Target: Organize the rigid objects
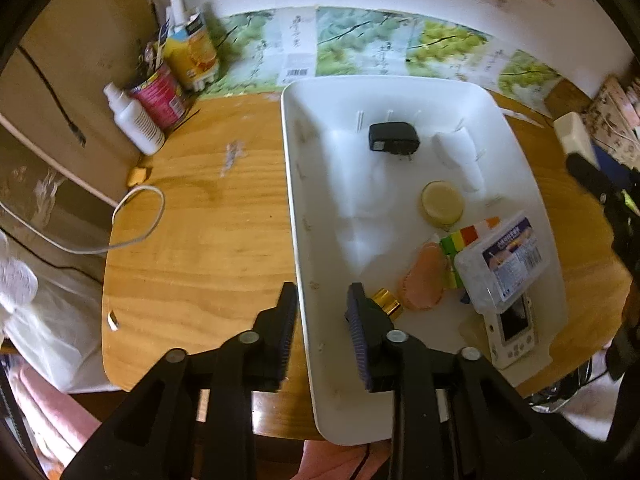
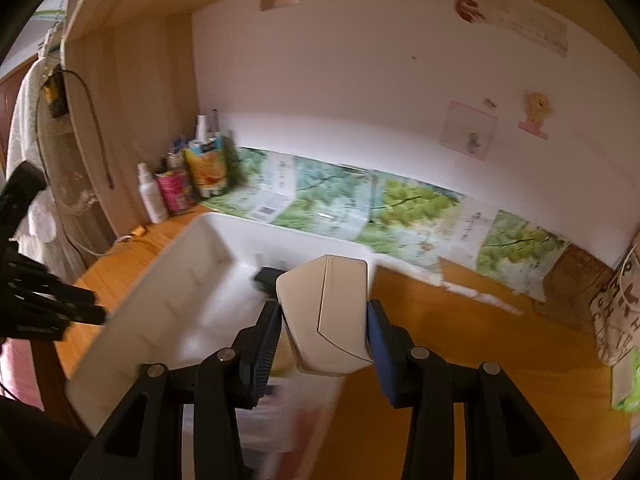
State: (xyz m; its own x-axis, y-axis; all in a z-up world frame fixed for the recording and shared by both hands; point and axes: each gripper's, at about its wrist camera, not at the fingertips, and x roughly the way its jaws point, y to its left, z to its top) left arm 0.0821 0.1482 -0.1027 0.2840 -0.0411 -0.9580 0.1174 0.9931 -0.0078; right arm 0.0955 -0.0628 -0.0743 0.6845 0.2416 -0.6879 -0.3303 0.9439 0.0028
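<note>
My right gripper (image 2: 323,334) pinches white box (image 2: 330,316) above white bin (image 2: 160,304); my left gripper (image 1: 320,320) spread, straddling bin's near wall, black adapter (image 1: 394,139) ahead.

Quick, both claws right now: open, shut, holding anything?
Left claw: open, empty, straddling the white bin rim.
Right claw: shut on a white boxy device.

My left gripper (image 1: 322,320) hangs with its jaws apart astride the near left rim of the white tray (image 1: 294,184). Inside lie a black charger (image 1: 393,138), a yellow round tin (image 1: 442,203), a clear plastic box (image 1: 502,262) and a gold cap (image 1: 387,303).
</note>
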